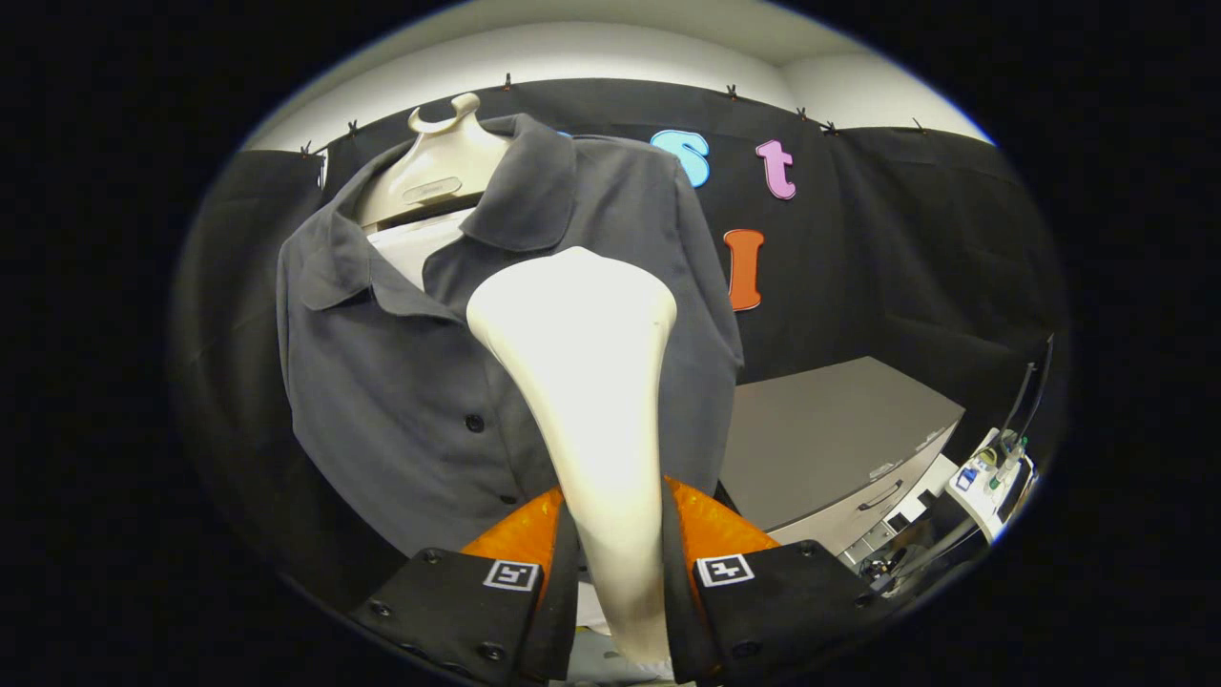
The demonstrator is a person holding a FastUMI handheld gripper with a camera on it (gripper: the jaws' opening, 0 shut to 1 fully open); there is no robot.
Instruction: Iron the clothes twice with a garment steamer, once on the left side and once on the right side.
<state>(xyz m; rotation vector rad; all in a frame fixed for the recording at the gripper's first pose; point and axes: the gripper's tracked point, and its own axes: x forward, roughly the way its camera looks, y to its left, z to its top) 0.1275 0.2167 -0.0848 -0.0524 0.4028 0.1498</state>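
A white garment steamer (pixel 584 382) stands upright between my fingers, its handle clamped by both and its wide head up against the front of the shirt. My gripper (pixel 620 572) is shut on the steamer's handle. The dark grey button-up shirt (pixel 401 382) hangs on a cream mannequin torso (pixel 434 172), just beyond the fingers. The steamer head covers the shirt's middle, near the button placket. A white inner layer (pixel 415 243) shows at the open collar.
A grey cabinet (pixel 830 429) with drawers stands to the right of the shirt. Beyond it, lower right, sits a small white device with cables (pixel 992 477). Black cloth walls close in the booth behind and to the left.
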